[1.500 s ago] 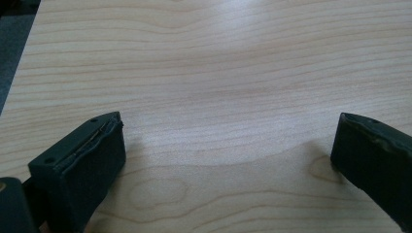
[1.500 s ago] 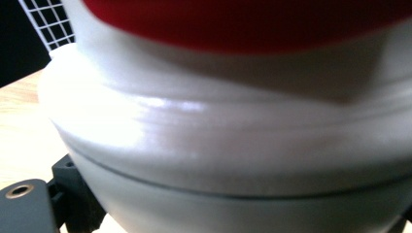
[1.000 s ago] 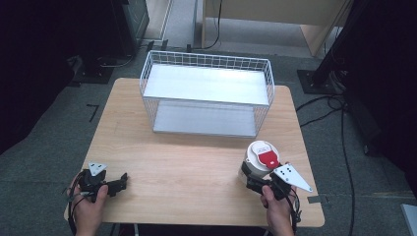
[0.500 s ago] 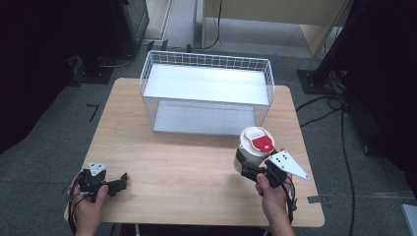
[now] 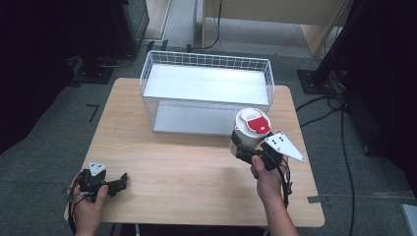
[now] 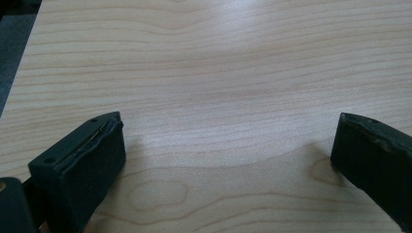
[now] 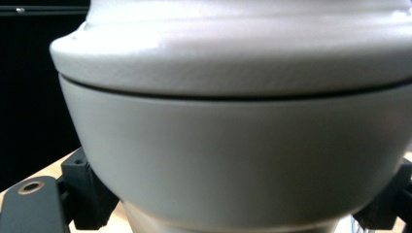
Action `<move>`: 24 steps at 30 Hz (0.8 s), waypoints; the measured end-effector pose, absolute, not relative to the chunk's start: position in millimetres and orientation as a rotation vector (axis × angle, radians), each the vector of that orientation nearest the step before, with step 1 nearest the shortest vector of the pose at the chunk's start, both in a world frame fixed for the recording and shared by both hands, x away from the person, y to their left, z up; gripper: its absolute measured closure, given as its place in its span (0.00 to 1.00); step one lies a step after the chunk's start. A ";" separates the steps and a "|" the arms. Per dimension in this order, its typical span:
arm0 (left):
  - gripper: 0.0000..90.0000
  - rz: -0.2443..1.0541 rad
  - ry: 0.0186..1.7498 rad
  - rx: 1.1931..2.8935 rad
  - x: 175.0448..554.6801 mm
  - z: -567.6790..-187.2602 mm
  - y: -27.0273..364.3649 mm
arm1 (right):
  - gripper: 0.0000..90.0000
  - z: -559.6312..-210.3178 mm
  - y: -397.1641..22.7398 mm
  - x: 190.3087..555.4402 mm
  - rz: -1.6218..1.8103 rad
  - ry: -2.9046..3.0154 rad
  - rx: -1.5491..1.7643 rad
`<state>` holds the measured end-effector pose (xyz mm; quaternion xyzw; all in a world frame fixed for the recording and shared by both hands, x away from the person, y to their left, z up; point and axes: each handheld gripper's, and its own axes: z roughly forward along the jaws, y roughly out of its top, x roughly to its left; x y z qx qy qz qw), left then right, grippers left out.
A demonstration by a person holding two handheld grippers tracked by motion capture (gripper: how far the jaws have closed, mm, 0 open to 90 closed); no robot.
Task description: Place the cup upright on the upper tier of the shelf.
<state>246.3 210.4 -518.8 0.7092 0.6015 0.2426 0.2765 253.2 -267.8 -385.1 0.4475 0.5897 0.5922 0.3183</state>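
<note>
Near the bench's front left corner the left gripper [image 5: 119, 183] is lying idle with its jaws spread wide over bare wood. Toward the right edge, the right gripper [image 5: 244, 150] is clamping a white container [image 5: 250, 129] upright, lifted beside the wire basket [image 5: 206, 61] at the far edge, probably for dropping in.

Wooden table with a wire basket and one gripper resting on it

A light wooden table [image 5: 187, 167] is being shown from above, standing on a grey carpeted floor [image 5: 44, 147]. A white wire basket [image 5: 206, 93] is sitting on the table's far half, upright, its long side running across. The left gripper [image 5: 120, 183] is being rested on the table near the person's left corner, its jaws held wide apart over bare wood grain [image 6: 228, 97].
</note>
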 end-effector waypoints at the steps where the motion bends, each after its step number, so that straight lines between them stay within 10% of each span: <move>1: 0.00 0.652 1.616 1.905 246.4 -518.8 210.4 | 0.12 -383.0 -267.7 255.2 1.556 1.551 1.169; 24: 0.00 0.652 1.615 1.903 246.4 -519.0 210.5 | 0.12 -345.2 -251.4 288.1 1.572 1.506 1.090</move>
